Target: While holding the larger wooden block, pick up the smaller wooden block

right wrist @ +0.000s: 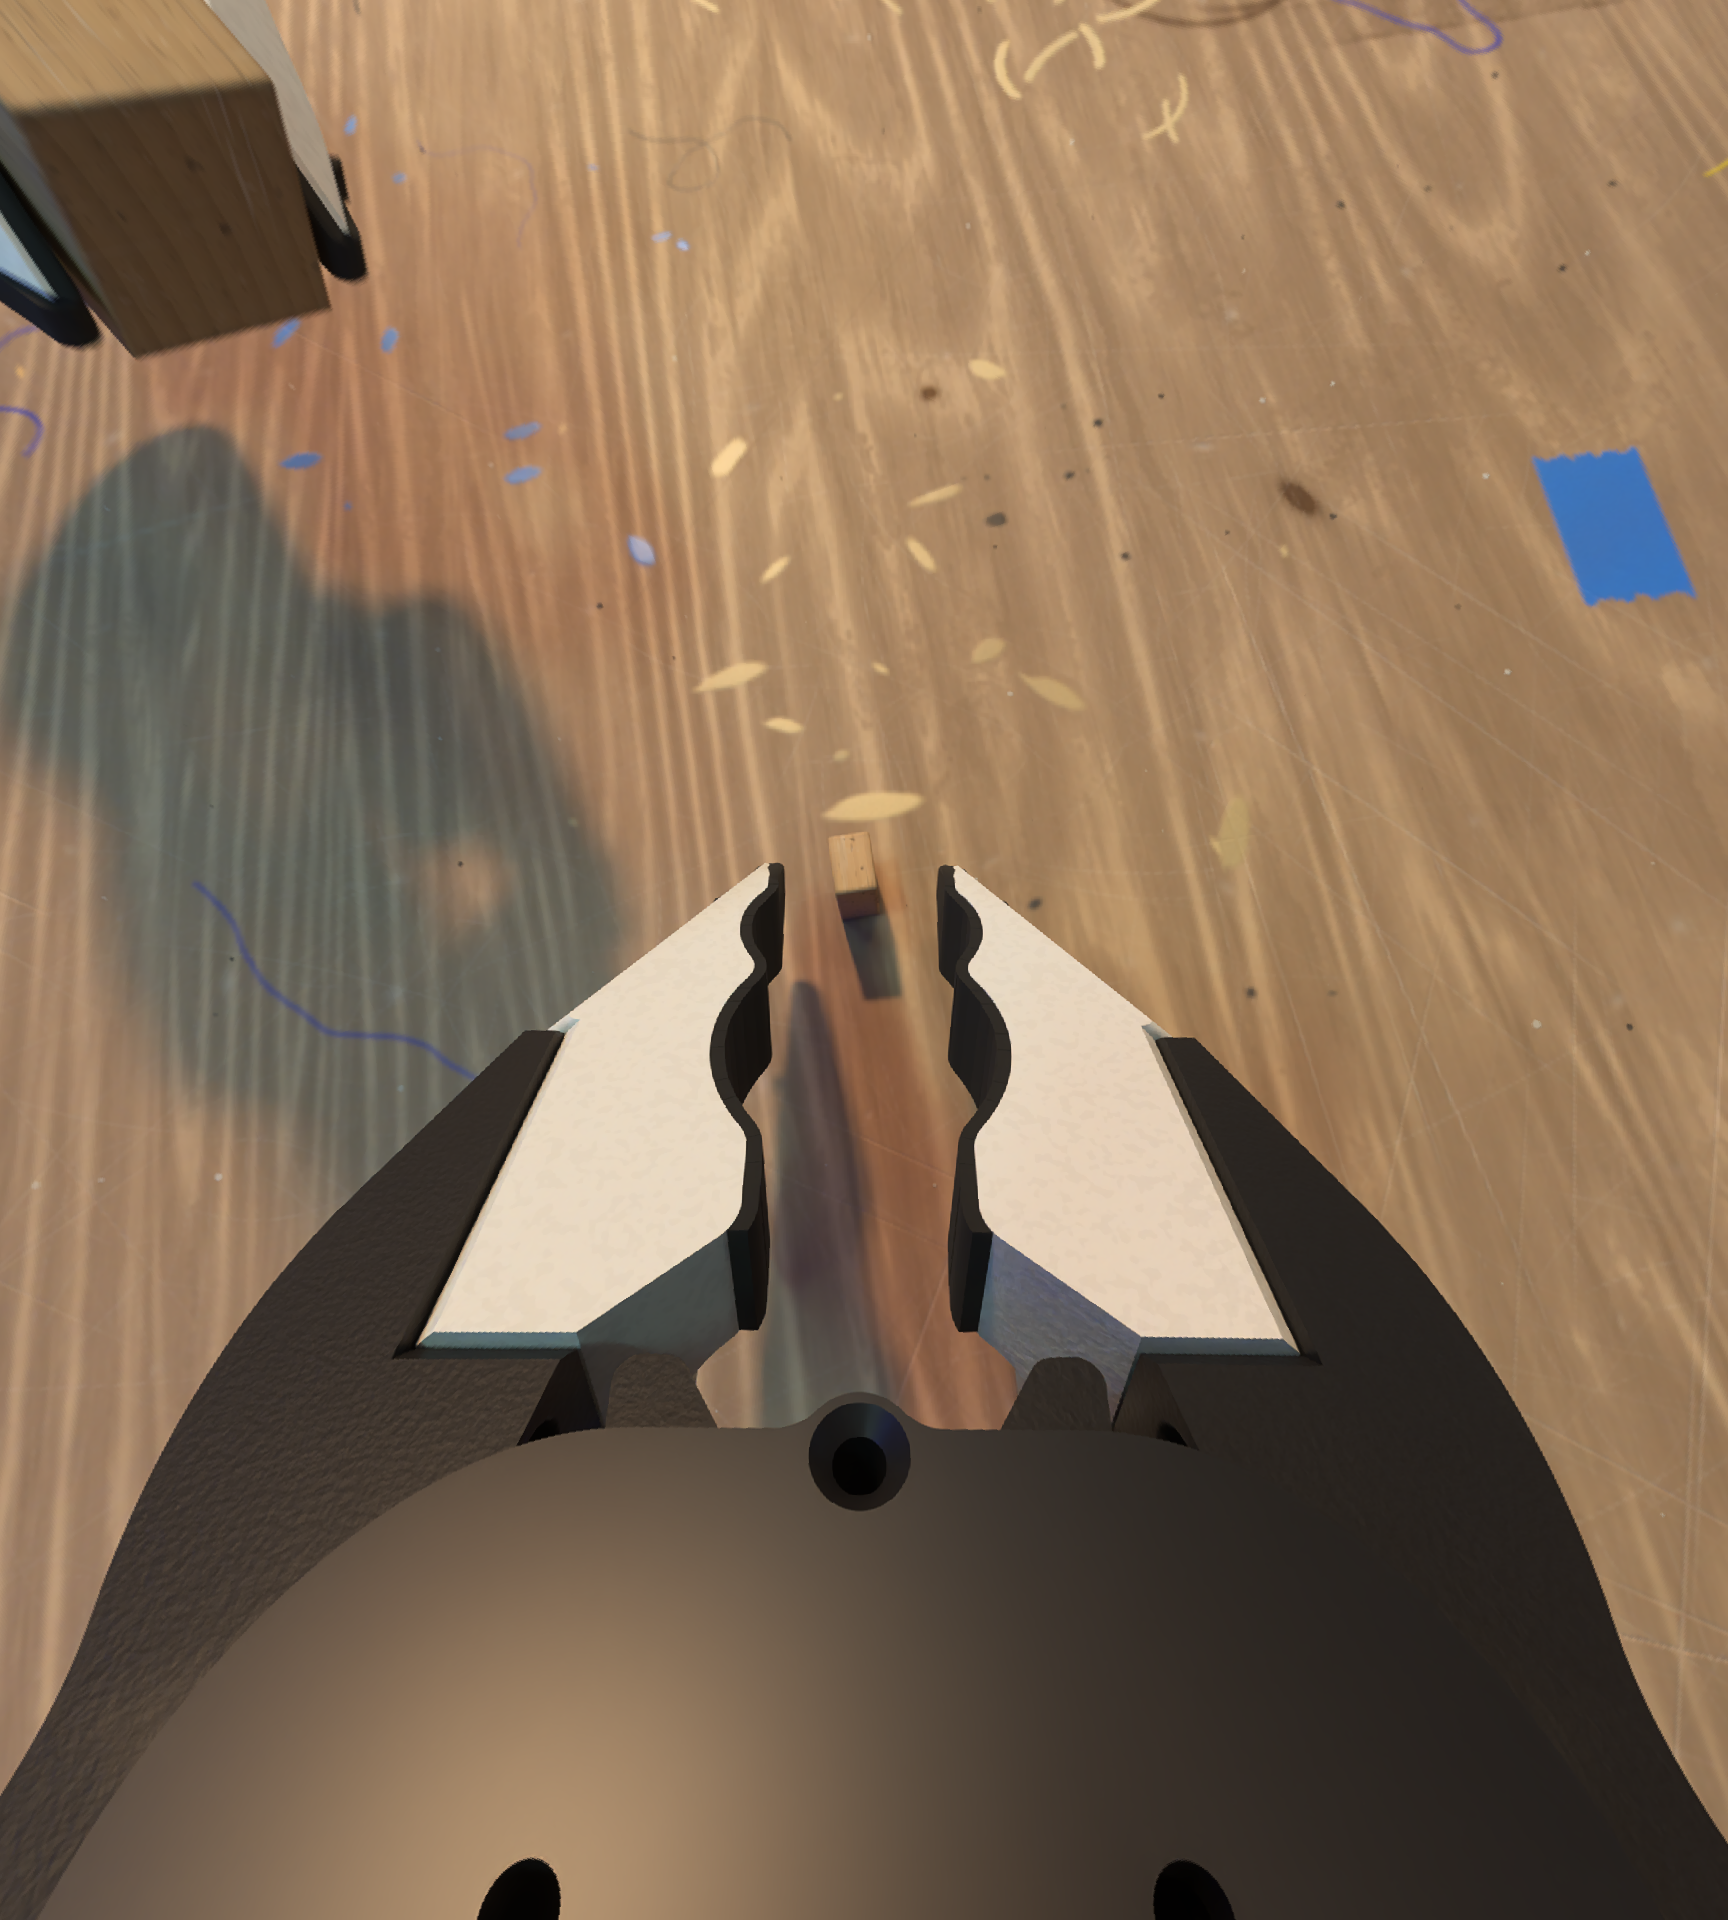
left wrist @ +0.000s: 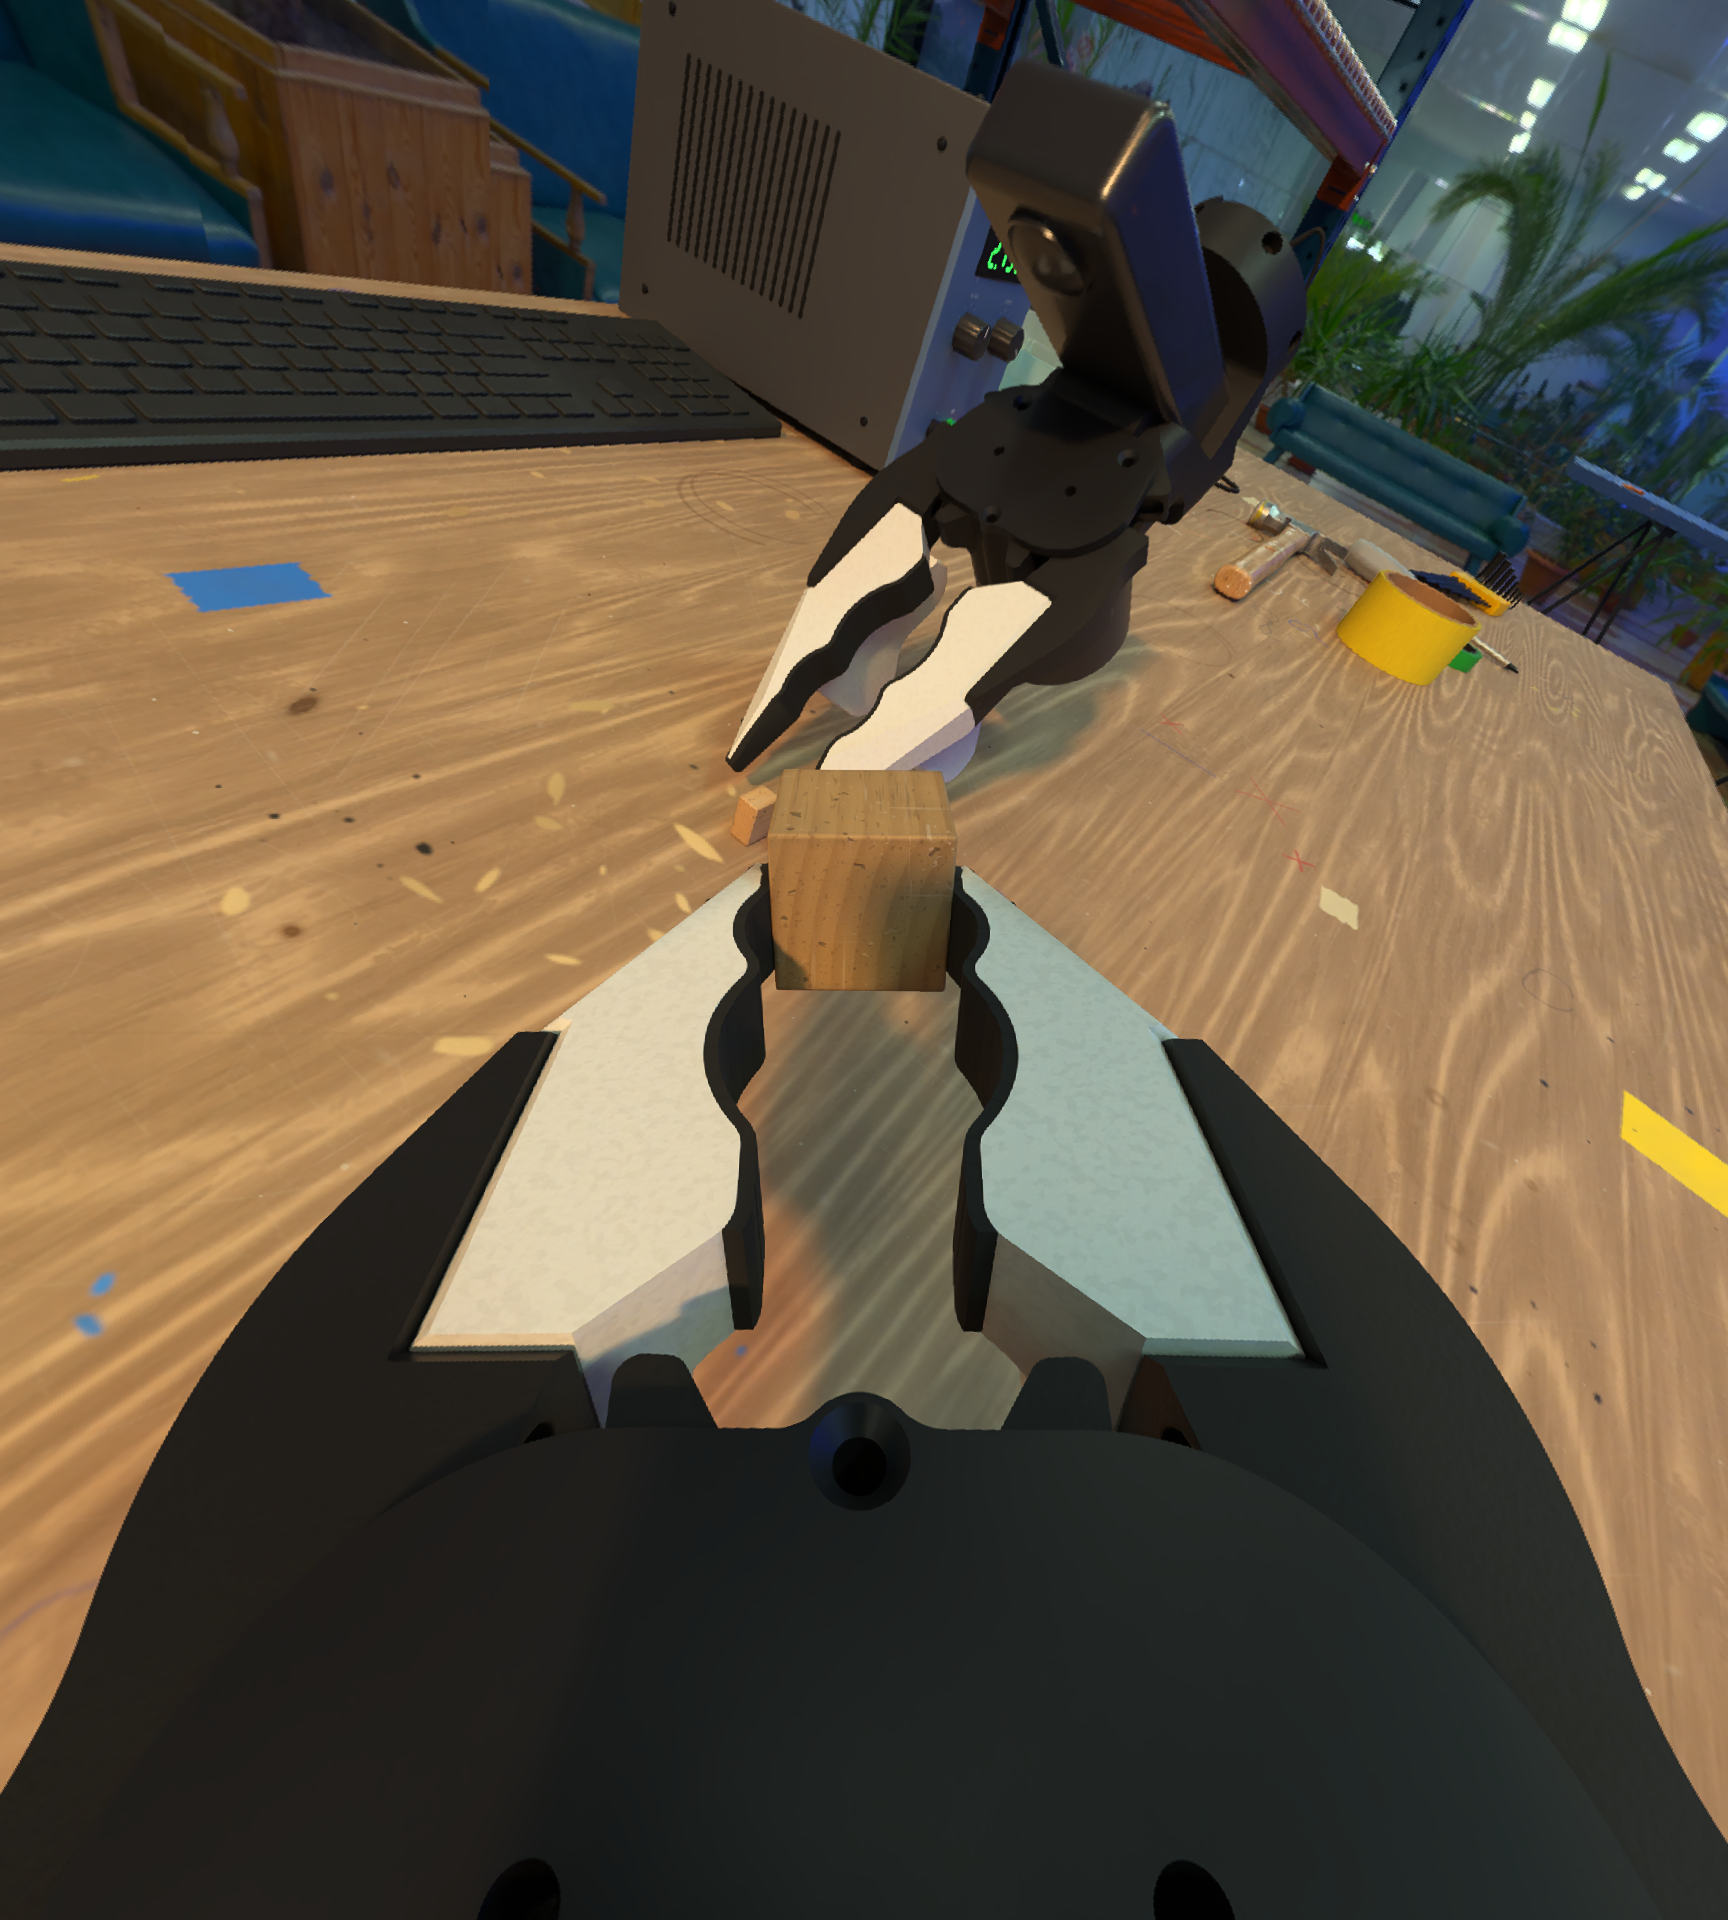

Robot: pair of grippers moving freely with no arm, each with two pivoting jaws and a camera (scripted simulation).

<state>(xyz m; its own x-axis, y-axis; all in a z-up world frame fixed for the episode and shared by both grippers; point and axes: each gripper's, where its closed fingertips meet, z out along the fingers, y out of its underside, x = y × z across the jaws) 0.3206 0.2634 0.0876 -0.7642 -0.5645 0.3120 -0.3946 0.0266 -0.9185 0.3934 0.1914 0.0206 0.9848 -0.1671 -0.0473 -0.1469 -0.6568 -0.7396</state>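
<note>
My left gripper is shut on the larger wooden block and holds it above the wooden table; the block also shows at the top left of the right wrist view. The smaller wooden block lies on the table just beyond and left of the larger one. In the right wrist view the small block sits on the table between my right gripper's fingertips. The right gripper is open, pointing down at it, with gaps on both sides. The right gripper also shows in the left wrist view.
A black keyboard lies at the back left. A grey power supply box stands behind the right gripper. A yellow tape roll and a hammer lie at the back right. Blue tape and yellow tape patches mark the table.
</note>
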